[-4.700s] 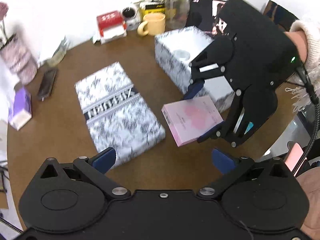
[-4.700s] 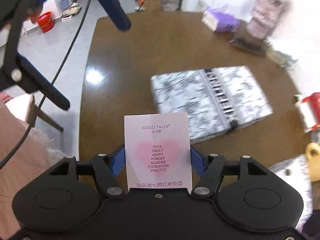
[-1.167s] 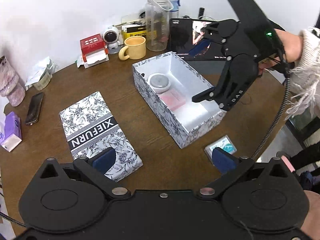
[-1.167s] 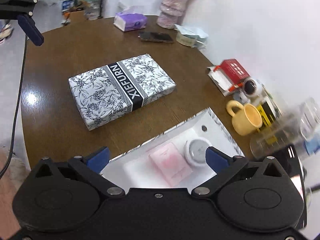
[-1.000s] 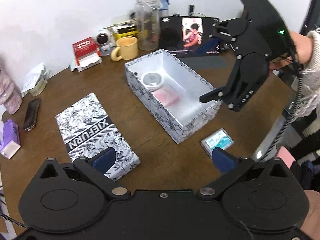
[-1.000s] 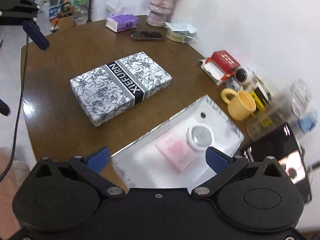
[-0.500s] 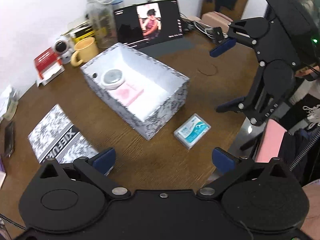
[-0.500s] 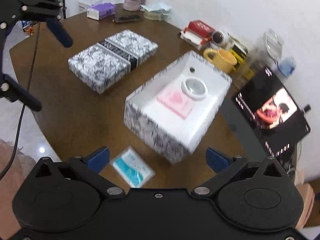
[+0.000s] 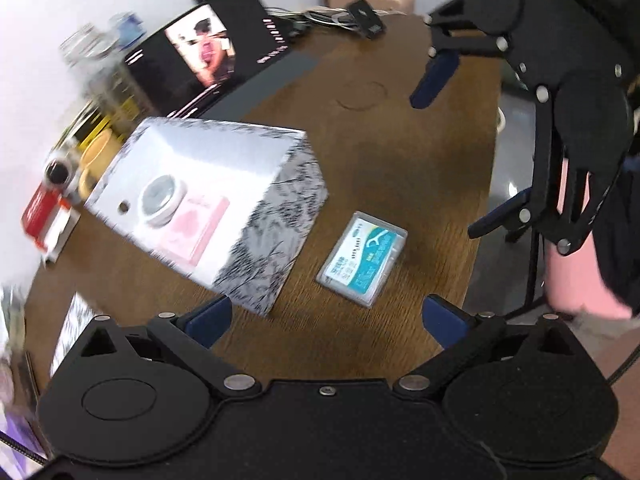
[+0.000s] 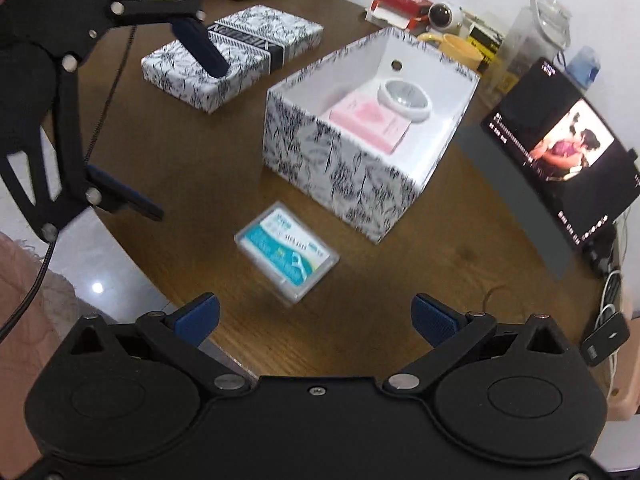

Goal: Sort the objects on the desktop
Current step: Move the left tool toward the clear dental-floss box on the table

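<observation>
Pink palette [image 10: 368, 122] and round compact [image 10: 405, 98] already in my open box [image 10: 344, 168]; floss case [image 10: 286, 256] is left on the table just beside the box's near corner. L gripper [image 9: 326, 318] and R gripper [image 10: 314, 316] both wide, empty, hovering over the case; I'd guess that goes in next, lid [image 10: 236, 54] beyond the box after.

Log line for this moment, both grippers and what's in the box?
left: open, empty | right: open, empty | box: pink palette, round tin | floss case: on table

Open patterned box [image 10: 348, 168] holding pink palette [image 10: 370, 120] and round compact [image 10: 405, 98], probably floss-pick case [image 10: 287, 257] flat beside it
</observation>
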`<state>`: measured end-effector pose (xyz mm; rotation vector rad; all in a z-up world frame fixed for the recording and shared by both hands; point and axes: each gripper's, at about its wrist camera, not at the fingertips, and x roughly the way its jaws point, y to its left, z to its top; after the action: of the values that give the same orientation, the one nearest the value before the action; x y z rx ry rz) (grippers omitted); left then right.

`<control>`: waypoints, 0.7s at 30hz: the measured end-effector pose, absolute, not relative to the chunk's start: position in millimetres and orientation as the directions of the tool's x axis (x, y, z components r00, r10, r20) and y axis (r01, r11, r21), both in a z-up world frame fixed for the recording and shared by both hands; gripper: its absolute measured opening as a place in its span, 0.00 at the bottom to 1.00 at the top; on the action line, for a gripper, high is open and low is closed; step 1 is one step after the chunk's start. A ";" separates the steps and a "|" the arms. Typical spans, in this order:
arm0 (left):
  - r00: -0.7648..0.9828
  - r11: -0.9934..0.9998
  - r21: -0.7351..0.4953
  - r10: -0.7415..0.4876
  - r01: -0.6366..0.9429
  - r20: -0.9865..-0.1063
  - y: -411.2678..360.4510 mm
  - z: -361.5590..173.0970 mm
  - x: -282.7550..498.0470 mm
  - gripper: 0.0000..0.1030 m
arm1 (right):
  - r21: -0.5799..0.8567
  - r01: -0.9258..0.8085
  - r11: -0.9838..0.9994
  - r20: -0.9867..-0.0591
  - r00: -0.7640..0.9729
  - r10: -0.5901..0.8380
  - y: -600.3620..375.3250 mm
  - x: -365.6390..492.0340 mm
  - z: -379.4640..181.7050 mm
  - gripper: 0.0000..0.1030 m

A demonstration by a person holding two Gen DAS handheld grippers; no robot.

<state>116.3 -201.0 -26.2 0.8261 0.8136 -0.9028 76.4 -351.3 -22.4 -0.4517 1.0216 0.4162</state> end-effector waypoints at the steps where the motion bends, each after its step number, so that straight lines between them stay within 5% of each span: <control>1: 0.387 0.356 0.266 -0.329 0.896 -0.862 -205.2 -31.4 114.5 0.99 | -0.161 -0.530 0.833 -0.881 0.458 0.120 -352.3 74.3 -25.4 1.00; 15: 0.301 0.222 0.239 -0.314 0.945 -0.900 -249.1 -86.0 123.5 0.80 | -0.076 -0.526 0.847 -0.902 0.399 0.167 -368.1 55.7 -60.3 1.00; 21: 0.294 0.175 0.250 -0.306 0.952 -0.906 -260.9 -104.1 129.8 0.80 | -0.049 -0.530 0.847 -0.903 0.387 0.189 -372.0 56.5 -63.3 1.00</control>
<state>129.8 -260.9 -104.1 0.9915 0.8259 -1.0527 56.5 -372.0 -63.3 -0.3569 1.0835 0.4700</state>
